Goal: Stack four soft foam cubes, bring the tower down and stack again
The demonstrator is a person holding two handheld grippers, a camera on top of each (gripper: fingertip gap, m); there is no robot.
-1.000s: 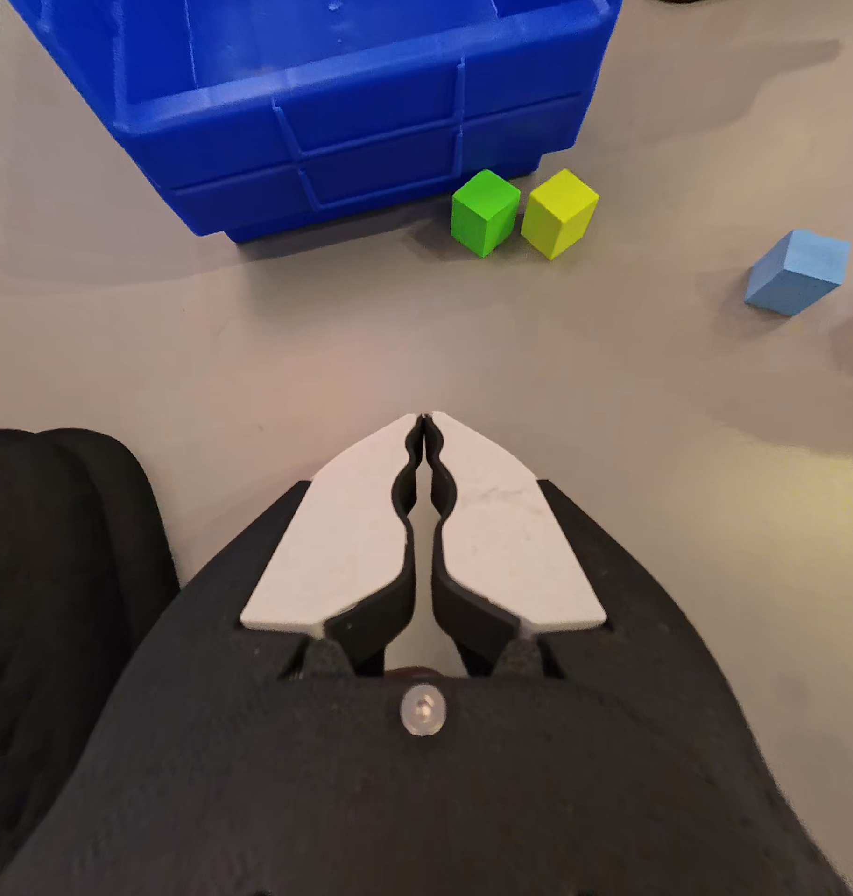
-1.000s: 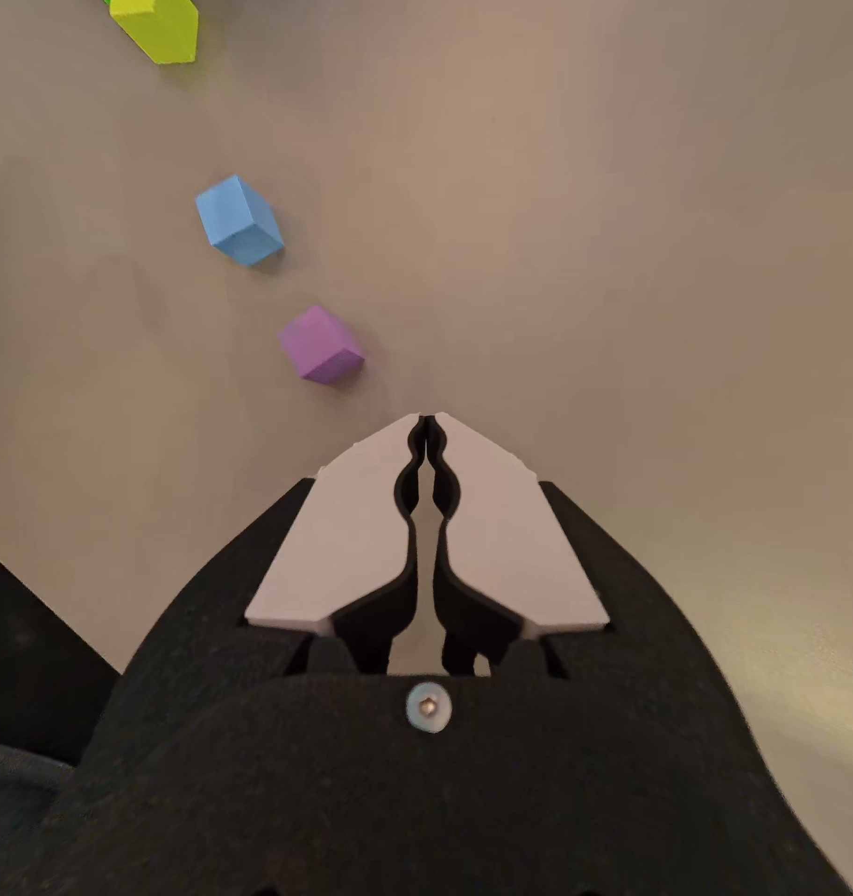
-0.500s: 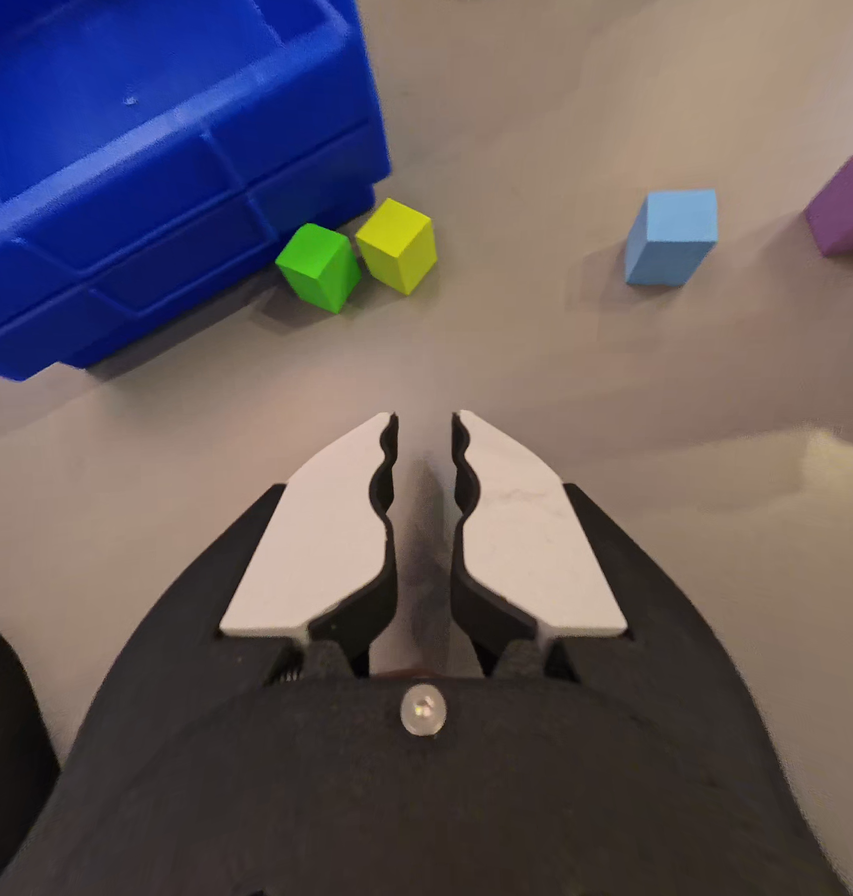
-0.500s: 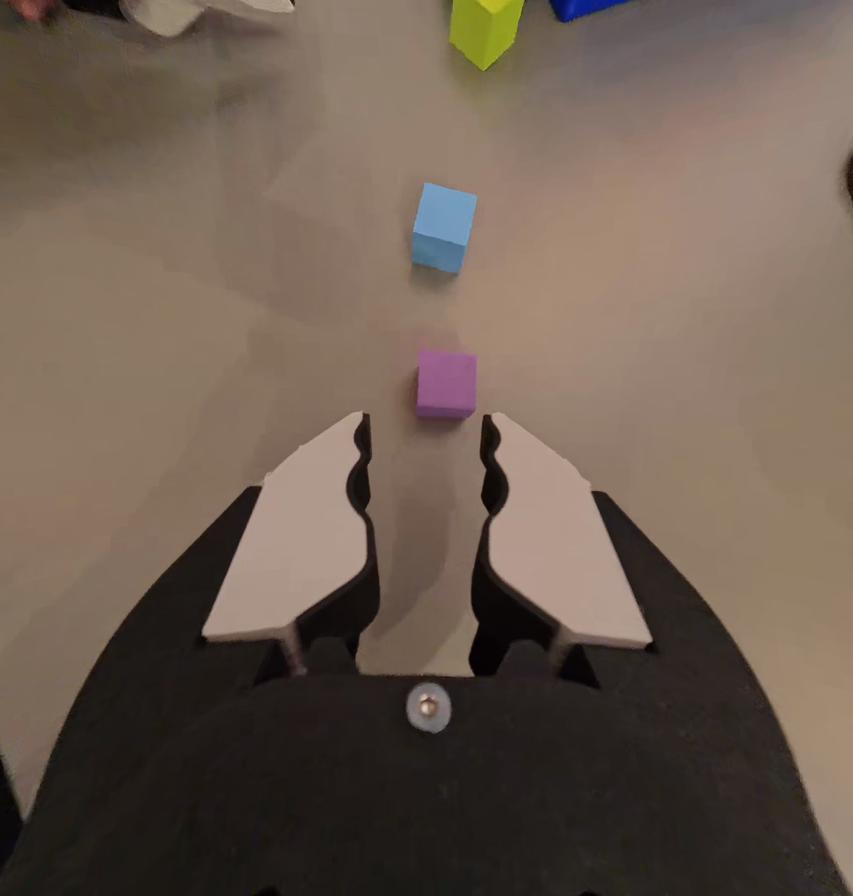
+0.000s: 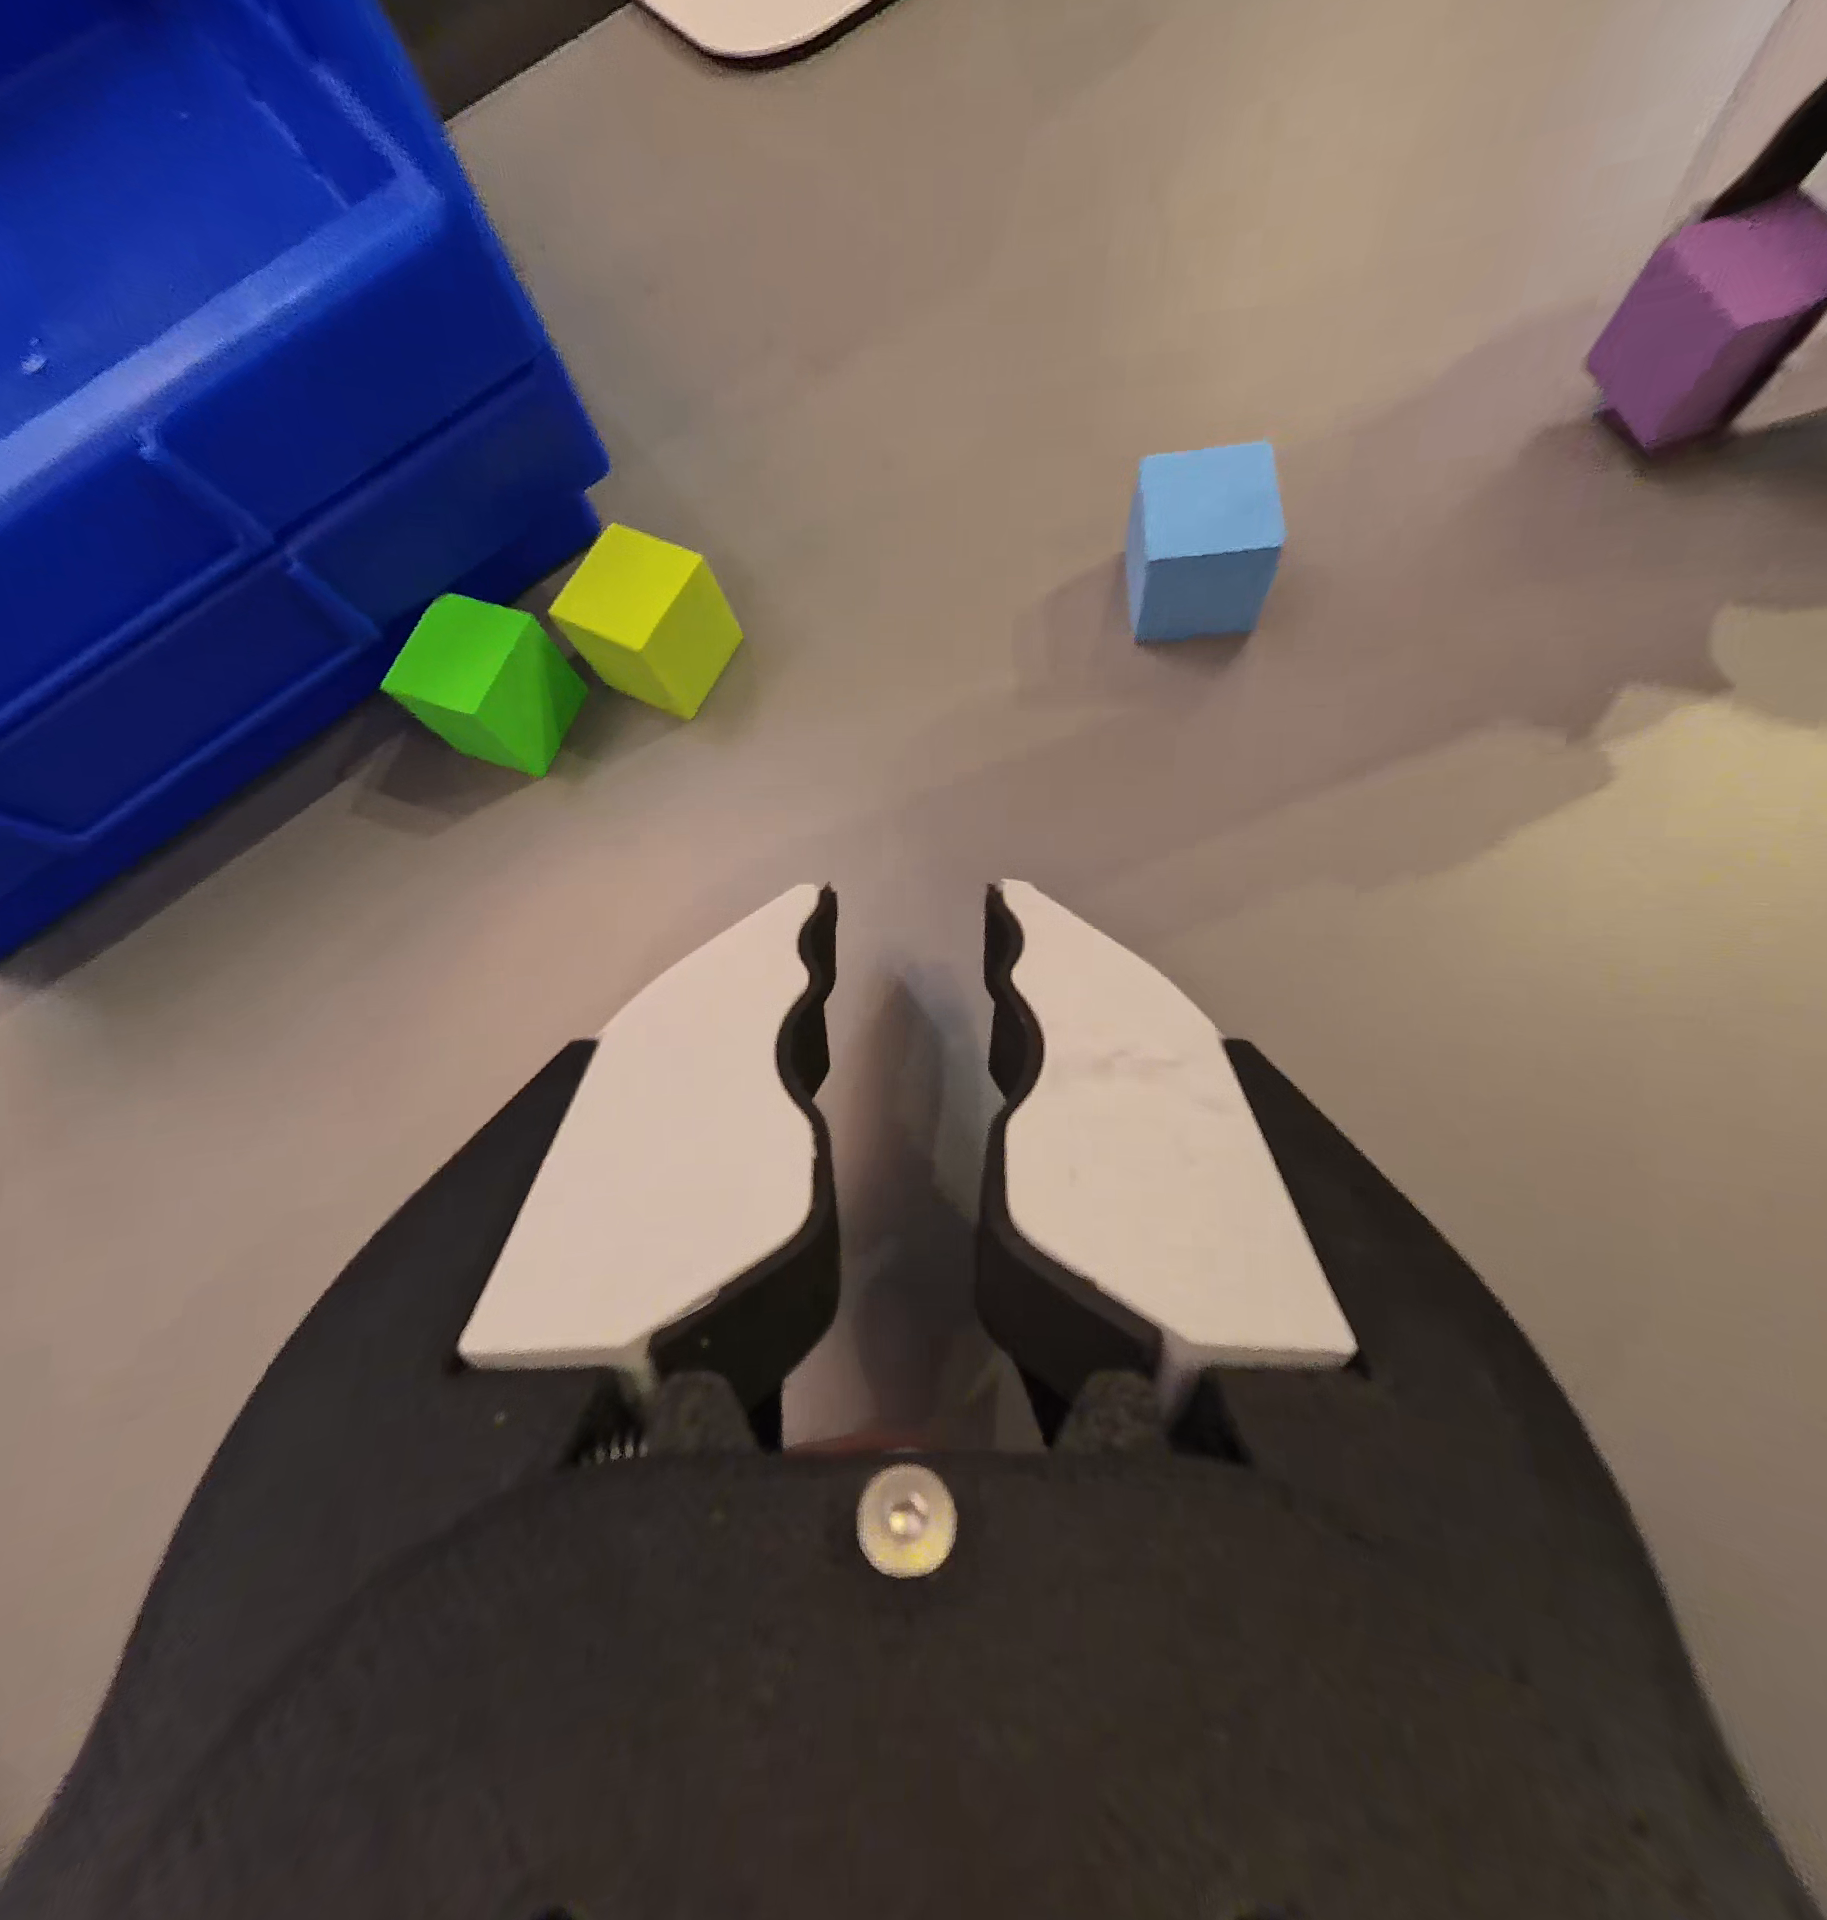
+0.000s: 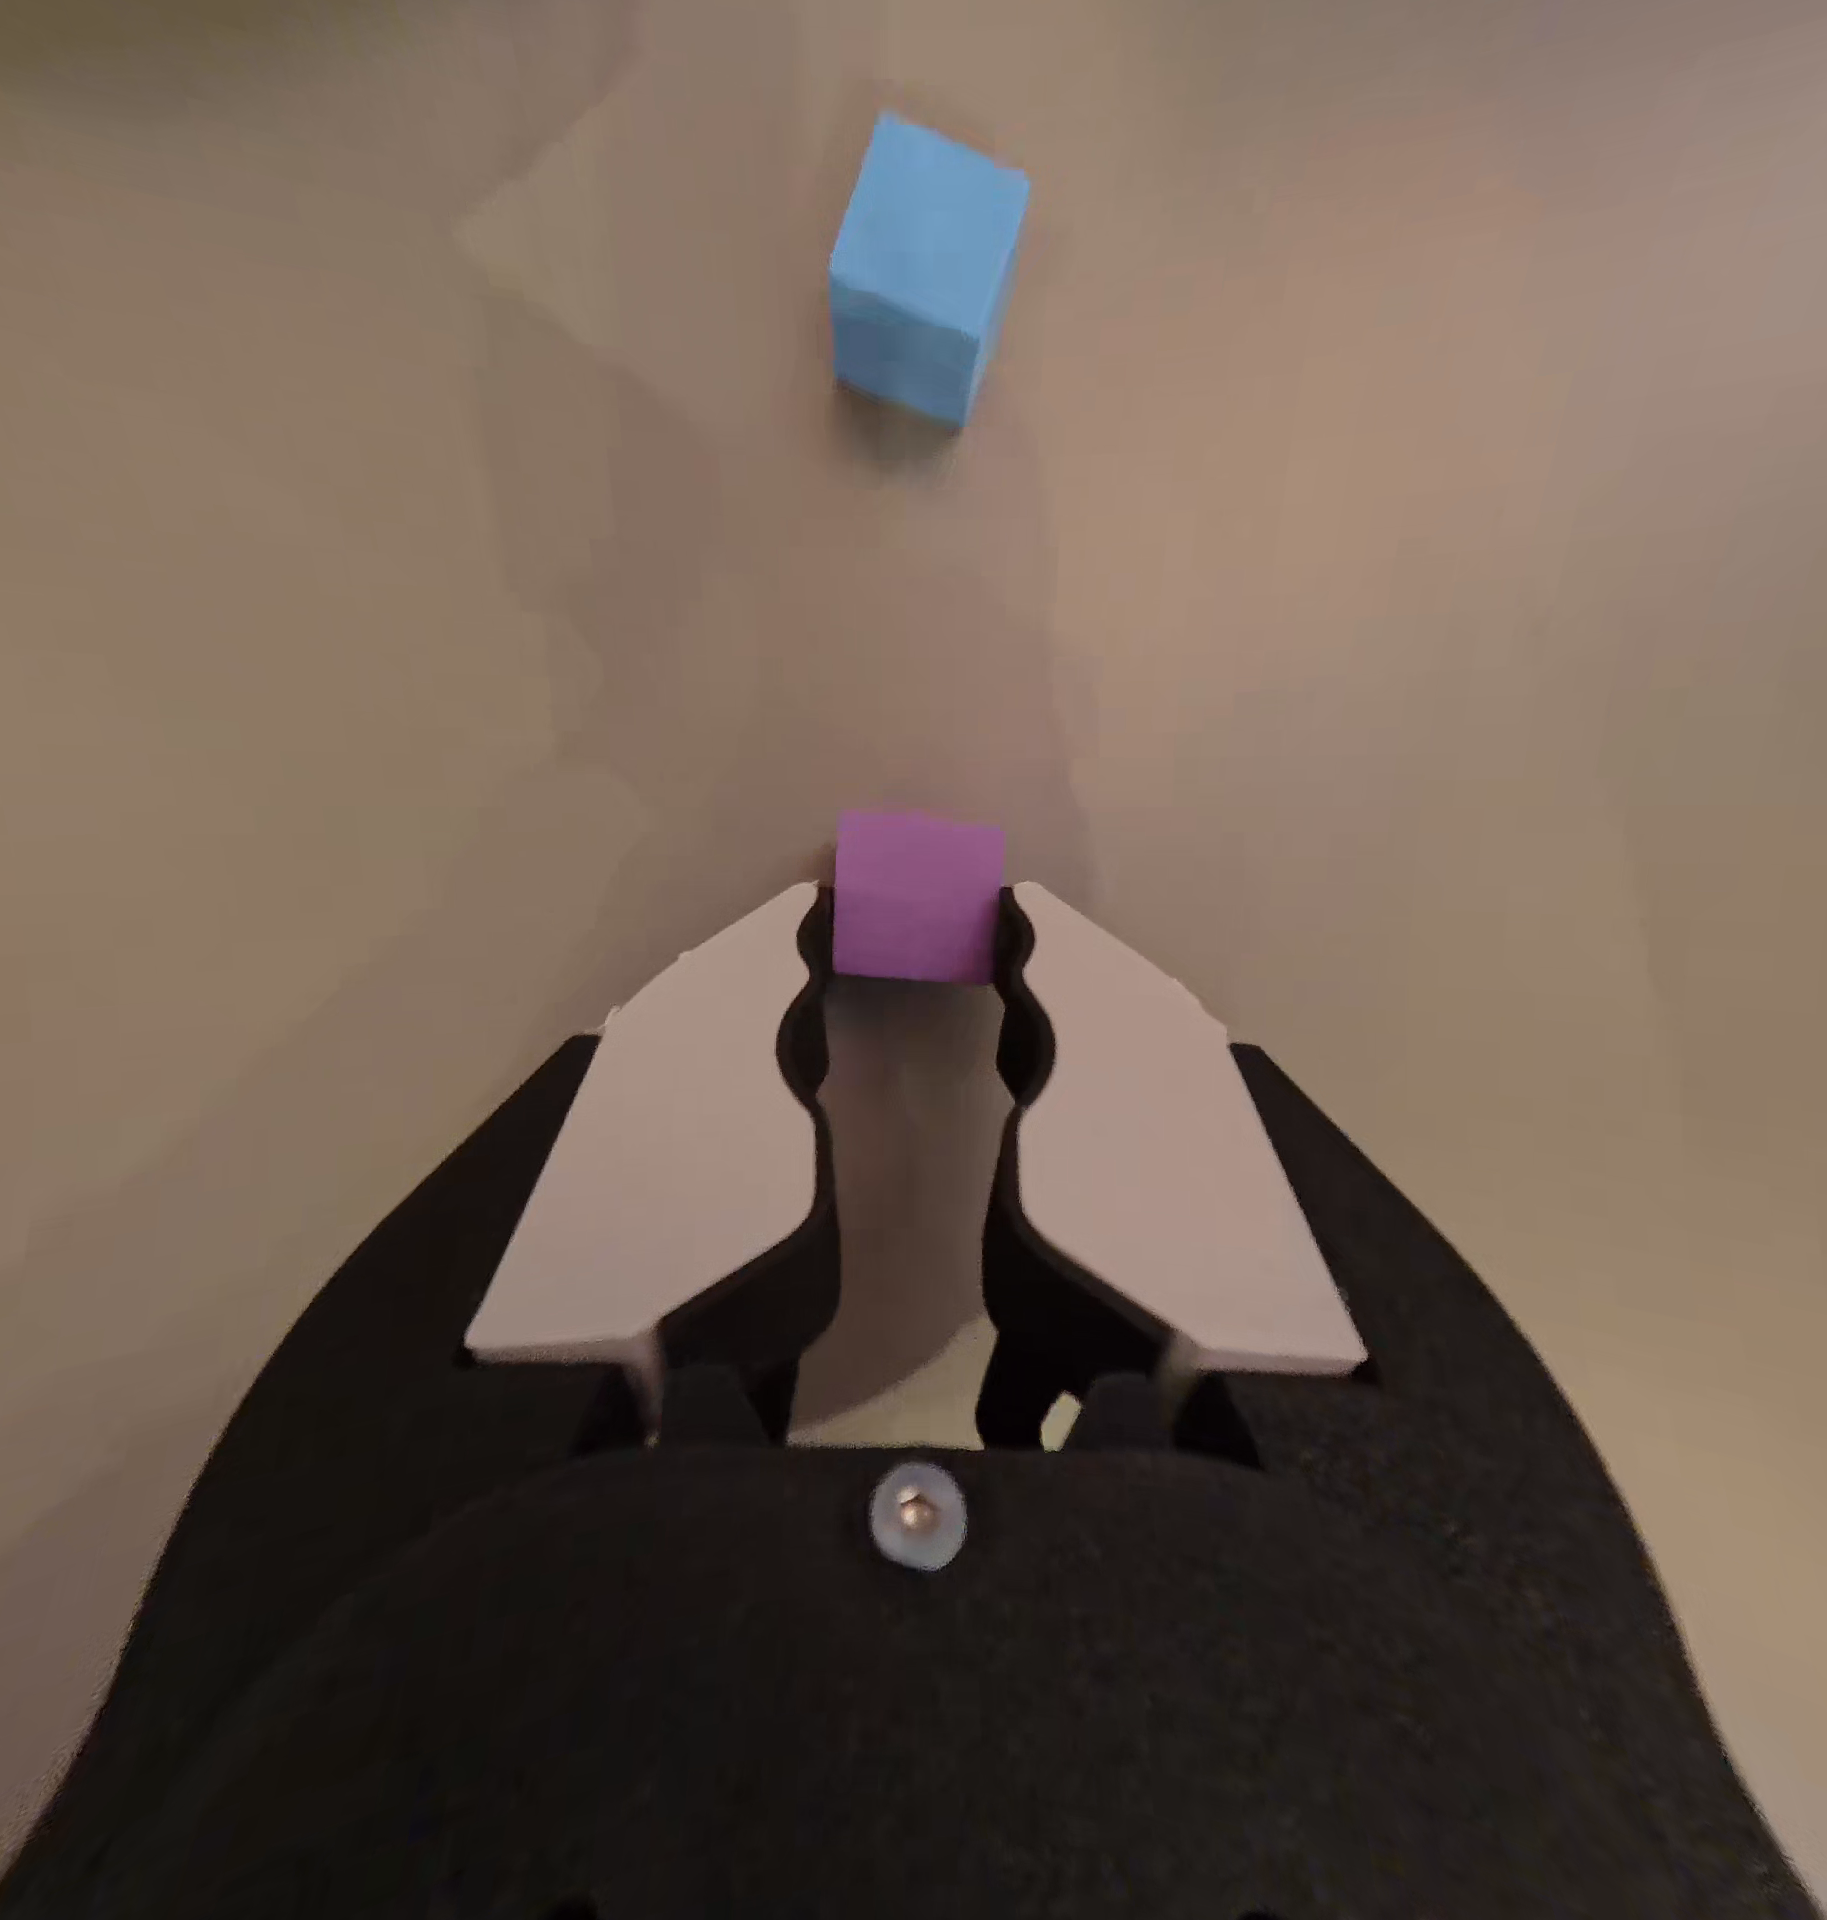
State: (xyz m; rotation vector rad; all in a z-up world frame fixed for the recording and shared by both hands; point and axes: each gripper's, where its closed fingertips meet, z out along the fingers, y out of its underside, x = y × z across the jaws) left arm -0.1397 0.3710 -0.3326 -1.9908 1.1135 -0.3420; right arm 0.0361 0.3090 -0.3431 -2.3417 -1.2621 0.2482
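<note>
Foam cubes: I count four, one purple [image 6: 914, 899], one light blue [image 5: 1205, 540], one green [image 5: 483, 681], one yellow-green [image 5: 647, 618].
My right tool [image 6: 914, 914]: pinching the purple cube.
My left tool [image 5: 909, 904]: spread, bare.
On the counter [image 5: 992, 312]: green and yellow-green cubes beside one blue bin [image 5: 213, 416].
Cut off: bin; pale object [image 5: 763, 21].

We see a plain grey table [image 5: 992, 312] carrying a blue bin [image 5: 213, 468] at far left, a green cube [image 5: 483, 686] and yellow cube [image 5: 649, 623] just beside it, and a light blue cube [image 5: 1205, 540] standing alone farther right.
</note>
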